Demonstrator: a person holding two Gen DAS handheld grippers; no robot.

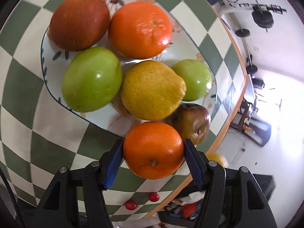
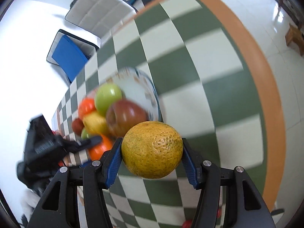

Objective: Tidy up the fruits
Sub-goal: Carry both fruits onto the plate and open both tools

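Fruits occupy a white painted ceramic plate (image 1: 48, 64) on the green-and-white chequered counter (image 1: 22, 117): a dark reddish-brown fruit (image 1: 79, 20), a large orange (image 1: 140, 30), two green apples, a yellow lemon (image 1: 152, 89) and a dark bruised apple (image 1: 191, 123).

The left gripper (image 1: 153, 152) is clamped on a small smooth orange (image 1: 153, 150), held at the near rim of the plate. The right gripper (image 2: 152, 150) is clamped on a mottled yellow-orange citrus fruit (image 2: 152, 149), held above the counter, beside the plate.

Step in hand, as judged: delivery of both fruits to the plate. The next move calls for a free spot on the crowded plate, a gentle lowering and a release that does not roll neighbouring fruit off.

Lettering on the black device at the left of the right wrist view is too blurred to read.
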